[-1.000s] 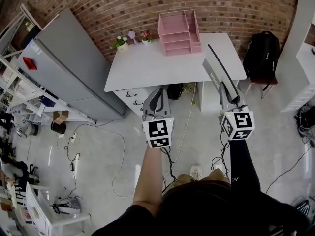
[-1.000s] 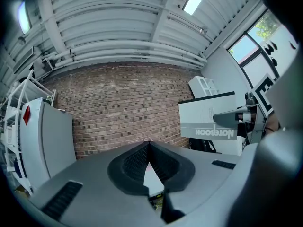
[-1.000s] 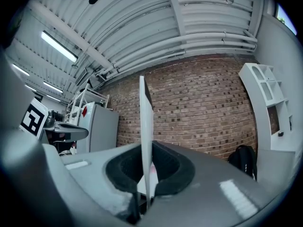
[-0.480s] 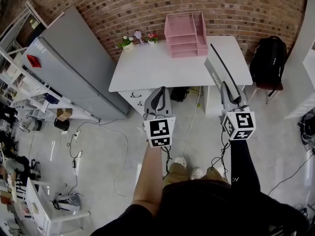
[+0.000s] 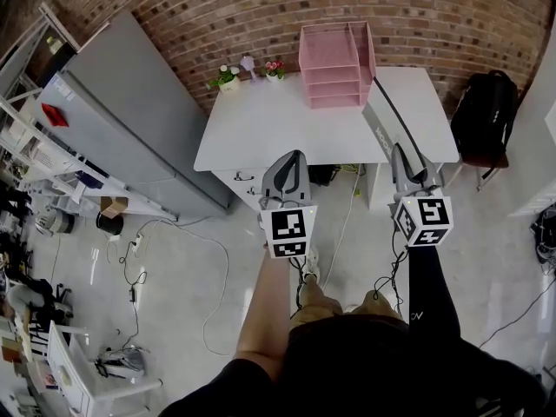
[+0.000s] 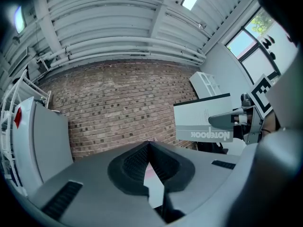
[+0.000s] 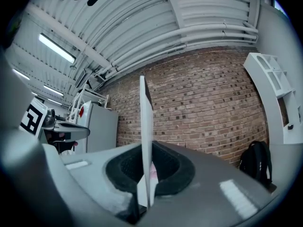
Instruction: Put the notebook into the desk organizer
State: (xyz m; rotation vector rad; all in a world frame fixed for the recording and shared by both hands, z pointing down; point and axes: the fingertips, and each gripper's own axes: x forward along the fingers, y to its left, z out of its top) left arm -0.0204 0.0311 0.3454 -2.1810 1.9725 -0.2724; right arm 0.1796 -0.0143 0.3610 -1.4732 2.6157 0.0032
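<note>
1. Now my right tool (image 5: 405, 160) is clenched on the notebook (image 5: 380, 122), pinching its lower edge so it stands upright, edge-on to me.
2. From the head view, it rises across the right side of the table (image 5: 261, 120), its far corner just beside the pink desk organizer (image 5: 334, 59), not inside it.
3. Meanwhile my left tool (image 5: 288, 158) is closed on nothing, pads together, at the table's front edge.
4. Small flower pots (image 5: 230, 76) sit back left.
</note>
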